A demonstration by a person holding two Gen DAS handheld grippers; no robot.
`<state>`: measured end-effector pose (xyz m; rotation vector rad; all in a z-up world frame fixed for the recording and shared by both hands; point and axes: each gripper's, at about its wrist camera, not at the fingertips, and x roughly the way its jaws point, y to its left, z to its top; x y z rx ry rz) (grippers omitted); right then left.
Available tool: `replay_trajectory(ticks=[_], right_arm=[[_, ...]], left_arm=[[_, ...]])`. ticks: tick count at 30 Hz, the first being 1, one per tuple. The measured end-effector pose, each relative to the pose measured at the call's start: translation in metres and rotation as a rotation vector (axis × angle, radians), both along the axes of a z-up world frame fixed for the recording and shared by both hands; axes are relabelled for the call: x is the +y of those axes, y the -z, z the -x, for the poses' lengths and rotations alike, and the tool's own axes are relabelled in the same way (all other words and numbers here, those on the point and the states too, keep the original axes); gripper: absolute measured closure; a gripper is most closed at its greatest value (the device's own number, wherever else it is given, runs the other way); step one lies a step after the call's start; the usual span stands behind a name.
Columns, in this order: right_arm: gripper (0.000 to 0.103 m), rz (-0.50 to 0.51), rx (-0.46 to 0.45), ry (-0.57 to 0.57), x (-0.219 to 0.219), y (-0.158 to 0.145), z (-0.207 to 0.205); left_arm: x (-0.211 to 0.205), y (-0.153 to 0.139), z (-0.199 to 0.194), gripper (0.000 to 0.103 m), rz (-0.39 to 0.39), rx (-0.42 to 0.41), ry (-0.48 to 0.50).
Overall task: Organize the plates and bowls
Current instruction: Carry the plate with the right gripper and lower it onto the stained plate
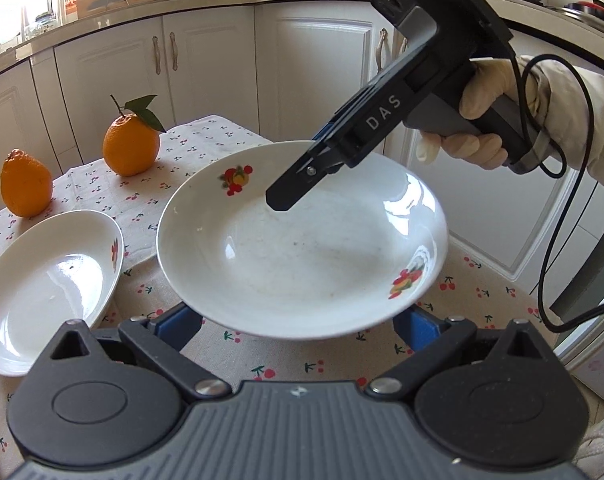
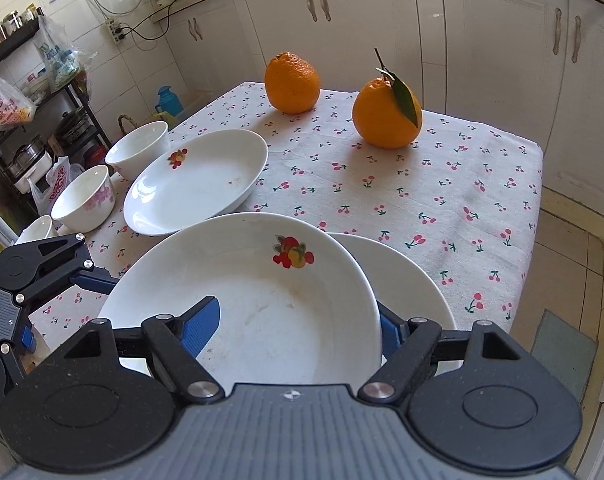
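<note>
Over the near edge of the cherry-print tablecloth, my right gripper is clamped on the rim of the fruit-patterned plate, one blue pad inside the dish and the other outside it. My left gripper is spread wide on the opposite side; the plate's rim hangs over its fingers, and I cannot tell whether they touch.

The next move turns on the second plate. It lies just forward and right of my right jaws, partly beneath the held plate, so I judge my right hand is the nearer one for stacking. Both plates are round, so no long axis matters.

I count three plates, the third plate lying farther left, plus three bowls beyond it and two oranges.
</note>
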<state>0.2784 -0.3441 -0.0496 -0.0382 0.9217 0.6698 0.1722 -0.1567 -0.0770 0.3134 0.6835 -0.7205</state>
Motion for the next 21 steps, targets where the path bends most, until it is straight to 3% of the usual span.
replay_trajectory(ticks=[21], right_arm=[[0.019,-0.004,0.024,0.075,-0.027,0.016,-0.007]], left_arm=[[-0.015,0.008,-0.022,0.002,0.011,0.033,0.038]])
